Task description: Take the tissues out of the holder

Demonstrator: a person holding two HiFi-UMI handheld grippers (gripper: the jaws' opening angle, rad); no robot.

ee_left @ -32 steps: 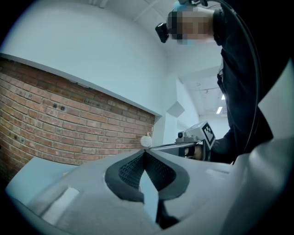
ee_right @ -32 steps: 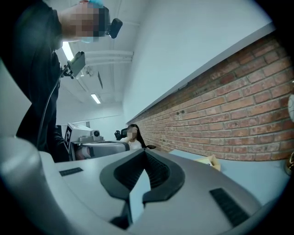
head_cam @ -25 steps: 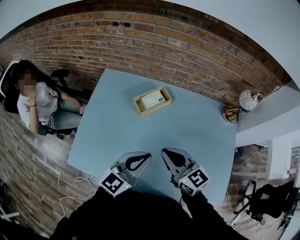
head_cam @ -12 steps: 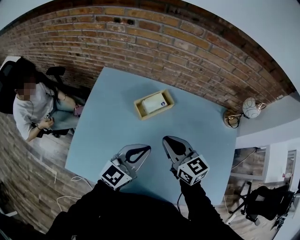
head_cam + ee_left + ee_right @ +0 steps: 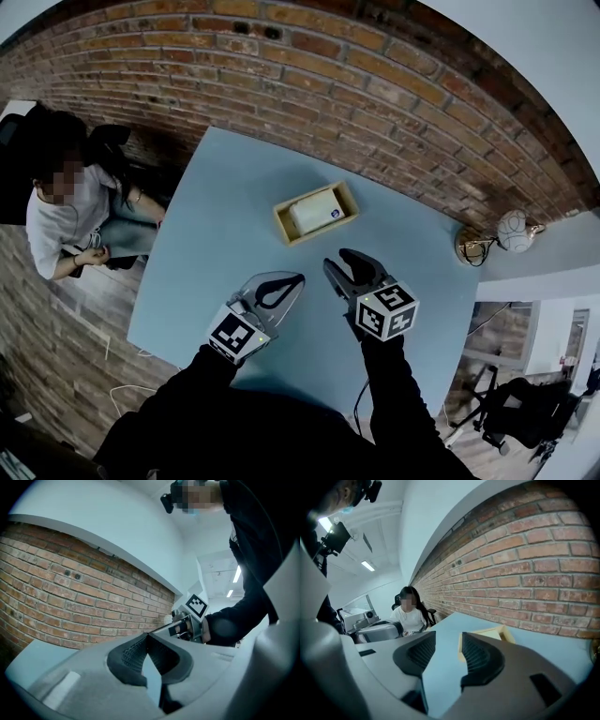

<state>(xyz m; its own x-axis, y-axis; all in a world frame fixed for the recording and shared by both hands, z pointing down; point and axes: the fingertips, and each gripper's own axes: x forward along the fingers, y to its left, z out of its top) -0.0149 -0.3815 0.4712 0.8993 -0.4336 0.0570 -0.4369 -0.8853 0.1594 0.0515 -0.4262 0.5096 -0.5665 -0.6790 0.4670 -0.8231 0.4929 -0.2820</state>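
Seen from steeply above, past a person's dark sleeves, two handheld grippers hang over the near part of a pale blue worktop (image 5: 216, 253). The left claw (image 5: 294, 279) is closed tip to tip with nothing in it, seemingly idle for now. The right claw (image 5: 337, 262) sits slightly further forward, jaws narrowly apart and opening, nothing between them. It points toward the holder, which suggests it is being readied to reach for the tissues. Beyond it, near the middle of the worktop and well apart from both claws, lies a shallow wooden holder (image 5: 284, 229), set at a slant. Inside it a white pack of tissues (image 5: 312, 210) lies flat, filling most of the tray, not yet touched. Behind the worktop runs a red brick wall (image 5: 375, 84). Far left, a seated person (image 5: 66, 206) in a white top; far right, a pale globe-shaped ornament (image 5: 517, 229) on a brass-coloured stand
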